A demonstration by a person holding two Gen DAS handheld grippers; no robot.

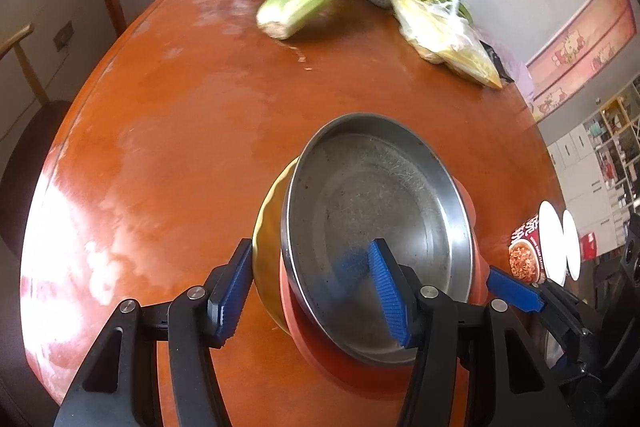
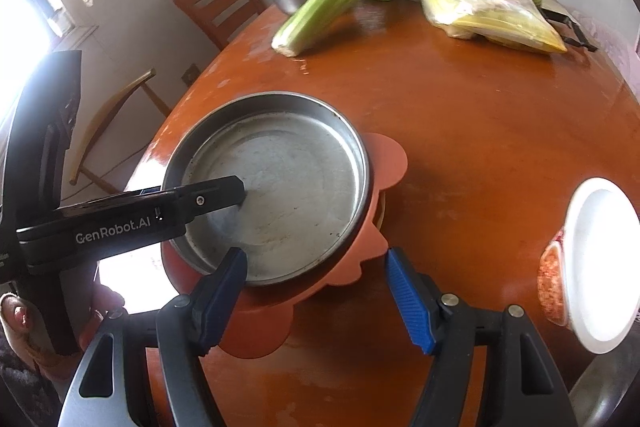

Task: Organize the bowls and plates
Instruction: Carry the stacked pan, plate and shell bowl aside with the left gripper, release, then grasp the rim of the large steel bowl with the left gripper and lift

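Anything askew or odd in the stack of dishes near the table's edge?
Yes. The steel plate sits tilted and off-centre on the orange scalloped plate, with a yellow bowl poking out to one side beneath. The stack is not nested squarely. Nothing looks spilled or broken.

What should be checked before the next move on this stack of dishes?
1. Steel plate on top of the stack: ok.
2. Steel plate level: not ok, it tilts on the orange plate.
3. Left tongs free of the rim: cannot tell, they straddle it.
4. Right tongs open: ok.
5. Yellow bowl seated under the stack: cannot tell.
6. White bowl apart from the stack: ok.
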